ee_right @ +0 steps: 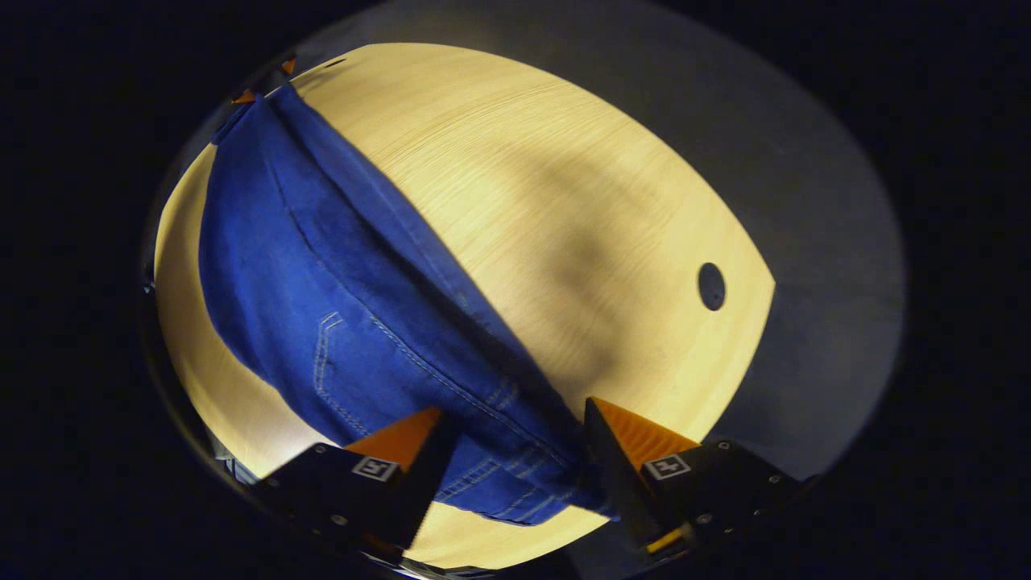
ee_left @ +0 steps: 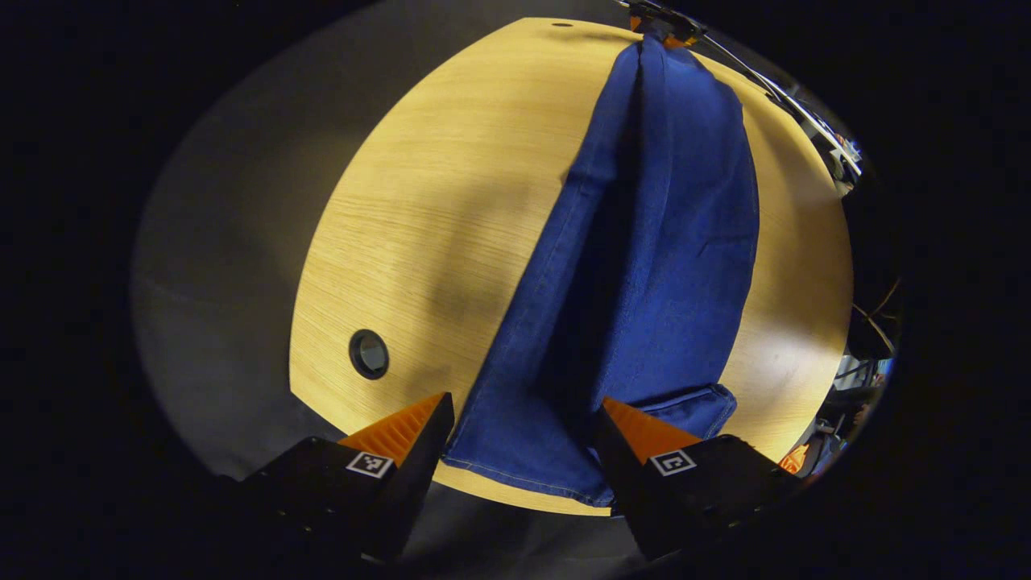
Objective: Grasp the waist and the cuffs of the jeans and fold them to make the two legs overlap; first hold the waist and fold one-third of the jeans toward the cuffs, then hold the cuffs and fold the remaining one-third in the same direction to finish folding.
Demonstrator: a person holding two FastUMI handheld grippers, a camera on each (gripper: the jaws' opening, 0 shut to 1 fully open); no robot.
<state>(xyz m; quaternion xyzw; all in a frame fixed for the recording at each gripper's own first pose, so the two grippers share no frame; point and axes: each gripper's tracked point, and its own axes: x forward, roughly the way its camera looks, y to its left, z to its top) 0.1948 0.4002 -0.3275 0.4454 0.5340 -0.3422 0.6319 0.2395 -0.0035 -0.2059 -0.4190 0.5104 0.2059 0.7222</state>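
Light wood-grain tabletop [ee_left: 419, 209] with a round cable hole [ee_left: 369, 354] near its edge; grey floor [ee_left: 217, 322] below.

one pair of jeans [ee_left: 644, 266] lies on one wooden table [ee_left: 419, 209], its two legs stacked. one round cable hole [ee_left: 369, 354] is cut in the tabletop. two grippers are counted: one left gripper [ee_left: 523, 423] and one right gripper [ee_right: 511, 427], each with two fingers.
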